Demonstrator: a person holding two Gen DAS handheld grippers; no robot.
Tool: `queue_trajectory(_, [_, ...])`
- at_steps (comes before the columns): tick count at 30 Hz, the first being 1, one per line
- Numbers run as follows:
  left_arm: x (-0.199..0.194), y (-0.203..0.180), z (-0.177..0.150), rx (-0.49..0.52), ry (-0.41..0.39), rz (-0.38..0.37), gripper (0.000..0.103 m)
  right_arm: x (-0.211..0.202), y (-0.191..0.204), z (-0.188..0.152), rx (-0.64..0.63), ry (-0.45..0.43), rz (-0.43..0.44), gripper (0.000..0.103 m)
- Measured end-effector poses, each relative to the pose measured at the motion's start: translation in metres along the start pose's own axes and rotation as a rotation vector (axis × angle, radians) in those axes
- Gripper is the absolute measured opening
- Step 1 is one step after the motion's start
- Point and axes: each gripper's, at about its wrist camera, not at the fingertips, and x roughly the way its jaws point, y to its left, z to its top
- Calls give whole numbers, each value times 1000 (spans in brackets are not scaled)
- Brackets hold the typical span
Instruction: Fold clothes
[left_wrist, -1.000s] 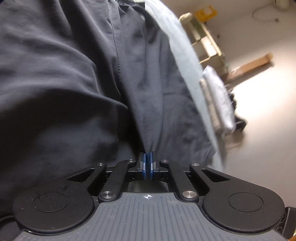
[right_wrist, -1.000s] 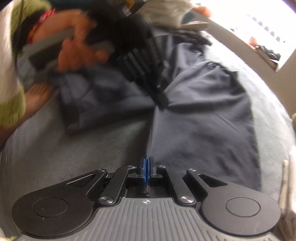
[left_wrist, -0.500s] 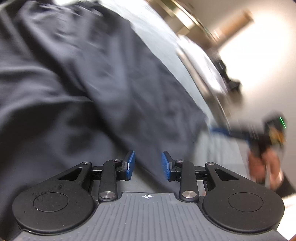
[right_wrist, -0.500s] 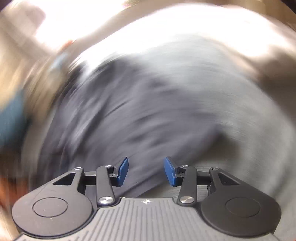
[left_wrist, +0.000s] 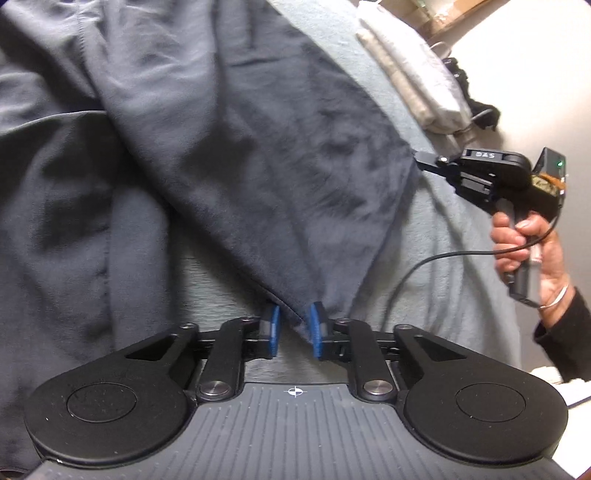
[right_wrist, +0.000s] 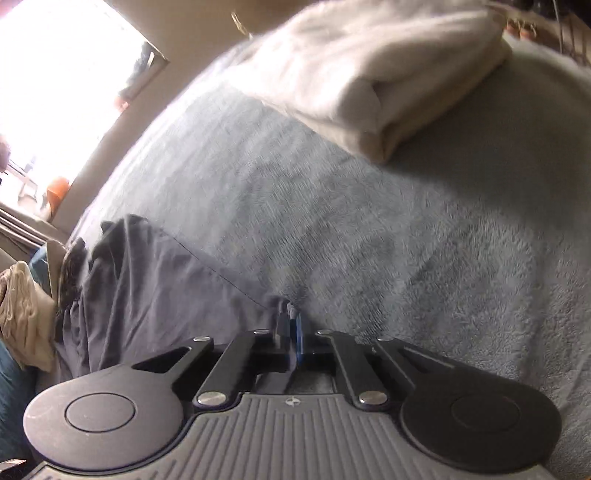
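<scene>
The left gripper (left_wrist: 293, 325) has its blue pads (left_wrist: 274, 325) a narrow gap apart, and a corner of the dark garment (left_wrist: 236, 155) hangs down into that gap. The jaws have just been closing, after a wider spread half a second ago; the cloth lies between the pads, touching the right one, while a slit of light grey shows beside the left one, so the pads do not yet pinch it firmly.

The right gripper (right_wrist: 293, 332) is fully closed, its pads pressed together on a small bunched corner of the same dark garment (right_wrist: 147, 288). Its jaws have just been closing too, now clamped on that hem. From the left wrist view the right gripper (left_wrist: 421, 158) shows at the right, its tip at the garment's far right corner, with the person's hand (left_wrist: 528, 251) wrapped round the handle and a black cable (left_wrist: 424, 266) looping from it.

The garment's lower hem runs between the two held corners. Ahead and to the left of the left gripper the cloth lies in loose folds across the grey blanket (left_wrist: 436, 258). To the right of both grippers the blanket (right_wrist: 406, 240) is bare and wide. A folded pale towel (right_wrist: 388, 81) sits well ahead of the right gripper; the towel (left_wrist: 410, 70) lies at the blanket's far edge in the left view.
</scene>
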Motion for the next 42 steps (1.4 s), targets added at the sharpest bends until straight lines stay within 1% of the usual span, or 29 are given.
queue_trajectory(3, [6,-4,2,5,3,-23,13,1,-6,2,16,-36,-27,1])
queue_trajectory(5, [11,-3,2,0,15,-15,14,2,-10,3,25,-58,-44,2])
queue_trajectory(7, [14,-1,2,-11,17,-18,14,8,-10,2,5,-58,-55,1])
queue_trajectory(10, [10,2,-1,-29,11,-43,21,8,-1,-1,-78,-73,-91,2])
queue_trajectory(11, [9,2,-2,-31,13,-48,26,8,2,-1,-101,-76,-102,2])
queue_trajectory(13, [4,3,-4,-22,20,-52,31,7,1,-1,-101,-70,-110,2])
queue_trajectory(15, [-7,4,-7,2,23,-46,35,1,3,2,-84,-71,-135,5])
queue_trajectory(17, [-22,5,-8,32,17,-35,39,-10,8,2,-77,-111,-185,19])
queue_trajectory(19, [-38,7,-6,47,-17,-3,42,-22,15,1,-103,-163,-223,25])
queue_trajectory(20, [-46,8,-4,49,-39,18,45,-28,20,0,-119,-184,-233,25])
queue_trajectory(21, [-55,11,-3,52,-53,52,45,-32,27,-1,-142,-195,-227,25])
queue_trajectory(24, [-75,12,5,109,-89,223,46,-39,60,-11,-235,-195,-163,25])
queue_trajectory(25, [-82,12,7,129,-101,280,47,-37,73,-15,-274,-182,-128,25])
queue_trajectory(27, [-89,19,13,104,-103,390,47,-35,104,-27,-361,-140,-51,25])
queue_trajectory(30, [-96,30,15,85,-114,488,48,-25,154,-49,-504,-34,74,25])
queue_trajectory(31, [-97,32,14,84,-116,527,50,-20,170,-60,-554,7,116,25])
queue_trajectory(32, [-97,35,13,74,-111,549,52,-16,184,-71,-596,44,145,25])
queue_trajectory(34, [-97,42,12,53,-100,592,53,-7,212,-92,-679,118,203,25])
queue_trajectory(35, [-97,45,10,42,-92,601,53,-2,226,-103,-718,153,227,25])
queue_trajectory(38, [-96,54,7,13,-70,623,53,21,249,-131,-800,216,215,25])
queue_trajectory(42, [-93,58,5,-3,-64,632,54,58,247,-155,-813,303,149,25])
